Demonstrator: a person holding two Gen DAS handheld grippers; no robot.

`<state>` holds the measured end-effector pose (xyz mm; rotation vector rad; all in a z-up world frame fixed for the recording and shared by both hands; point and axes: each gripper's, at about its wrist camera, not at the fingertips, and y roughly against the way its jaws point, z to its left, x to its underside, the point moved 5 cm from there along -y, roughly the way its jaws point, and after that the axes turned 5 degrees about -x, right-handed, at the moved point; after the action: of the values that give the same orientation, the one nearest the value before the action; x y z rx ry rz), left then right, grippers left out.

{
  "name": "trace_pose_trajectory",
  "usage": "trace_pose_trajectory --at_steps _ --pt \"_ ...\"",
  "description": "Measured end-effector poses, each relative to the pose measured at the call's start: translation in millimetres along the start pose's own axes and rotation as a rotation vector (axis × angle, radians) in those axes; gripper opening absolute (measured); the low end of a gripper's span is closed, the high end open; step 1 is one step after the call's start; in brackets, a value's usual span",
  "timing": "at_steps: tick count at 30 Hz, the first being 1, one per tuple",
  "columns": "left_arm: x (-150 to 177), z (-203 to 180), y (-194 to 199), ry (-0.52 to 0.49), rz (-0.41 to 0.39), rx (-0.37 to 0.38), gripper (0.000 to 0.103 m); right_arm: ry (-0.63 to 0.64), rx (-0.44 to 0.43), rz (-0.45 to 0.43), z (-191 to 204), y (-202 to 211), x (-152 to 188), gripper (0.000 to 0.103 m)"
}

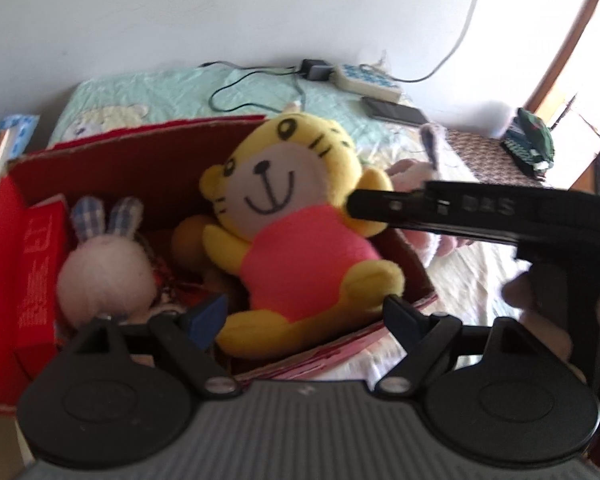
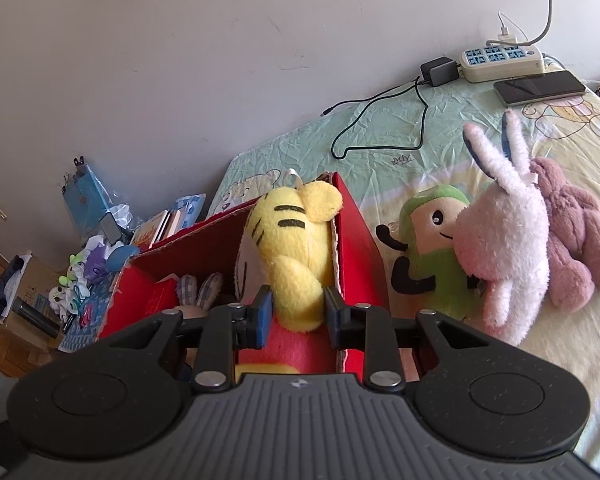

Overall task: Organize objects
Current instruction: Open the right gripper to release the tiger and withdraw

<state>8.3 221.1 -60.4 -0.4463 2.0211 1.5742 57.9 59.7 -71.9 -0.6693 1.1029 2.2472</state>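
Right now I am gripping the tiger (image 2: 296, 256) with my right gripper (image 2: 296, 312); its jaws are clamping the plush's yellow arm, blue pads pressing in from both sides. The tiger is sitting inside the red box (image 2: 360, 248), leaning against the wall nearest the other toys, its head rising above the rim. Through the left camera I am seeing its face and pink shirt (image 1: 300, 256), with my right gripper's finger (image 1: 384, 204) reaching in at its shoulder. My left gripper (image 1: 300, 312) is hovering at the box's near edge with jaws spread wide, holding nothing. A small bunny (image 1: 104, 264) is lying in the box beside the tiger. Outside on the bed (image 2: 380, 148), a green plush (image 2: 440, 256), a white rabbit (image 2: 504, 248) and a mauve plush (image 2: 576, 236) are crowding together, touching.
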Motion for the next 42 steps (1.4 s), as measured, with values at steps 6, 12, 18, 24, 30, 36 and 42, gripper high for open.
trace_pose_trajectory --at_steps 6,12,18,24,30,36,42 --pt "0.2 -6.3 11.8 -0.002 -0.018 -0.019 0.086 0.005 -0.001 -0.01 1.1 9.4 3.3 0.029" --pt "0.6 -6.5 23.4 0.025 -0.034 -0.041 0.088 0.0 0.006 -0.022 -2.1 19.2 7.8 0.033" --pt "-3.0 0.1 29.8 0.072 -0.019 -0.136 0.088 -0.018 0.015 -0.029 -6.2 28.7 12.4 0.032" --pt "0.6 -2.9 22.9 0.06 0.015 -0.246 0.088 -0.001 0.042 -0.027 -7.7 34.5 15.6 0.032" --pt "0.9 -14.2 19.4 0.031 0.021 -0.337 0.088 0.009 0.054 -0.022 -12.2 42.1 18.5 0.032" --pt "-2.1 -29.4 20.3 0.022 0.012 -0.374 0.089 0.016 0.056 -0.024 -20.7 52.6 16.9 0.032" --pt "-10.0 -50.6 23.5 0.016 -0.016 -0.413 0.089 0.019 0.053 -0.016 -35.0 63.2 13.5 0.033"
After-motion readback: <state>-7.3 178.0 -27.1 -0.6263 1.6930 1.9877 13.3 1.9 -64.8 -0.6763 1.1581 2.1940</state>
